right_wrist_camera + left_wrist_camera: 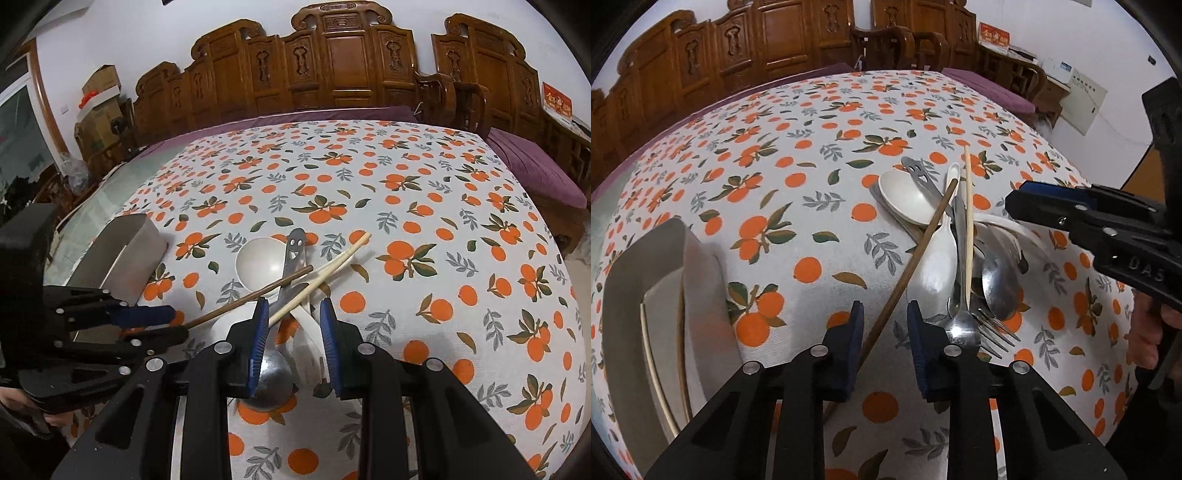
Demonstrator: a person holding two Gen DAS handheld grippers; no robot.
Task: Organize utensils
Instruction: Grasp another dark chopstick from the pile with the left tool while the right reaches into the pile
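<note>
Tablecloth (812, 192) with oranges printed on it is covering the table, and a grey tray (631, 295) is sitting left of the utensil pile (953, 236), well apart from it, holding two chopsticks. The pile is mixing white spoons, steel spoons, a fork (993, 328) and a pale chopstick (968, 229). The left gripper (885, 325) is standing at the pile's near edge, its narrowed jaws flanking a dark chopstick (916, 258) without clearly pressing it. The right gripper (291, 325) is hanging partly open over the pile, holding nothing.
</note>
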